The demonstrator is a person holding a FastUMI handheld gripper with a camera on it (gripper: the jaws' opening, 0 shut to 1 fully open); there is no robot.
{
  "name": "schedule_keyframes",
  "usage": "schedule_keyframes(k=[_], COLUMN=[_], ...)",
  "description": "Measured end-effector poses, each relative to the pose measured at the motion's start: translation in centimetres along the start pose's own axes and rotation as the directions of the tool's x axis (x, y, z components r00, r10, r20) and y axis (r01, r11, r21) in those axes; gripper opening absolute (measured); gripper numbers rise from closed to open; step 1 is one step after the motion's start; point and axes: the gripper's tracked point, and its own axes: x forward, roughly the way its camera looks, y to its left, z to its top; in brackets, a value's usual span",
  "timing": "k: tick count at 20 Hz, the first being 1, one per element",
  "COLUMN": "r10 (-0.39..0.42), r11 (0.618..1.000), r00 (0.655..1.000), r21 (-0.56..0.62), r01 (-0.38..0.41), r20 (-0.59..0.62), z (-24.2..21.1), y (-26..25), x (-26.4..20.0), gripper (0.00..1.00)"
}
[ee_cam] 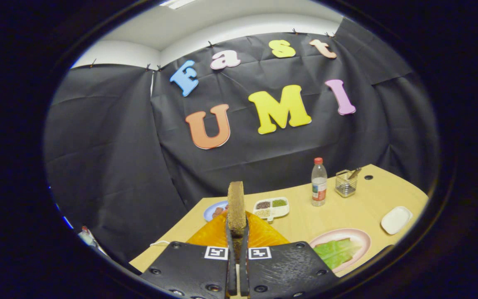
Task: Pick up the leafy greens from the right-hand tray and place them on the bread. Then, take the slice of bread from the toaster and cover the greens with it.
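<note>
Gripper (237, 232) is clamped on the bread slice (236, 207), both fingers pressing its sides so it stands upright, edge-on, just above the orange toaster (259, 234). Over to the right, the greens (336, 252) lie on the pink plate (357, 236), near the right finger. Further back on the table (305, 224) stand a bottle (318, 182), a wire basket (345, 183), a seed tray (271, 207), a blue plate (213, 211) and a white dish (396, 219).

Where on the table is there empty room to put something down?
Bare wood lies between the clear plastic bottle with a red cap, the pink plate of green leaves and the small white dish. Near the gripper, shut on the brown bread slice, the orange toaster, divided white tray and blue plate crowd.
</note>
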Motion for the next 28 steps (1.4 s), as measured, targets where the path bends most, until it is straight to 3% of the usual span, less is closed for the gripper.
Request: schedule_keyframes(k=[7,12,22,27,28], r10=[-0.177,-0.236,-0.209,-0.244,-0.255], r11=[0.983,0.969,0.948,0.941,0.941], r00=[0.984,0.971,0.970,0.957,0.952], r21=[0.039,0.070,0.217,0.201,0.185], r01=[0.177,0.237,0.232,0.272,0.284], r20=[-0.001,-0.022,-0.125,-0.155,-0.167], z=[-2.5,-5.6,-11.6,-12.8,-13.1], y=[-11.2,-15.6,-17.5,-20.5,-21.2], x=[-1.5,-1.2,1.9,1.1,1.1], gripper=[0.03,0.03,0.03,0.11,0.19])
